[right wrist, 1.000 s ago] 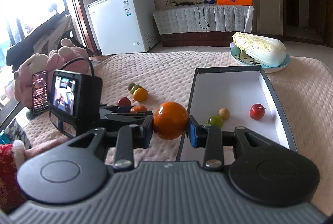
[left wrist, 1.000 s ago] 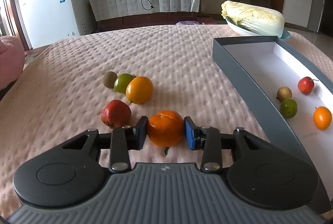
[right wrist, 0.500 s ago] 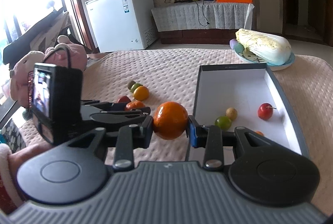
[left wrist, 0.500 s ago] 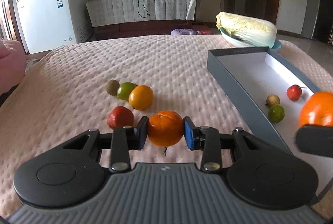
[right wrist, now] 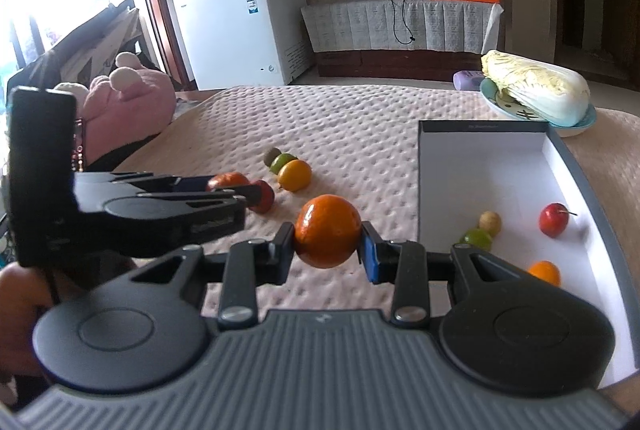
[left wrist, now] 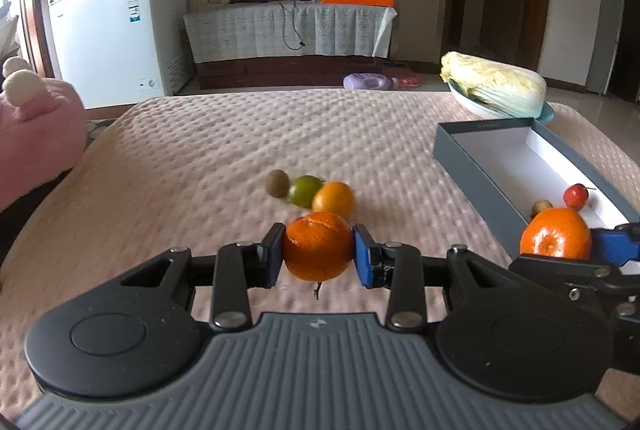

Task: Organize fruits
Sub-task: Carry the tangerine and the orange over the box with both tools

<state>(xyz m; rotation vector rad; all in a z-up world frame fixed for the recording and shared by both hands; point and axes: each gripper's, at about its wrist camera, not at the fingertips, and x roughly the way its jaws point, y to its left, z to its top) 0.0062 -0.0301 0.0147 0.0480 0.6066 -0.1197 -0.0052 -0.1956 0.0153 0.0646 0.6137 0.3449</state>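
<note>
An orange (left wrist: 318,252) is clamped between the left gripper (left wrist: 318,254) pads, above the quilt; a second orange (right wrist: 328,231) sits pinched in the right gripper (right wrist: 328,242). Beyond the left tongs lie a kiwi (left wrist: 277,183), lime (left wrist: 304,190) and yellow-orange fruit (left wrist: 333,199), touching in a row.

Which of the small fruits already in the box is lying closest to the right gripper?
The small orange fruit, partly hidden behind the right gripper body; the green, tan and red ones lie farther up the box.
</note>
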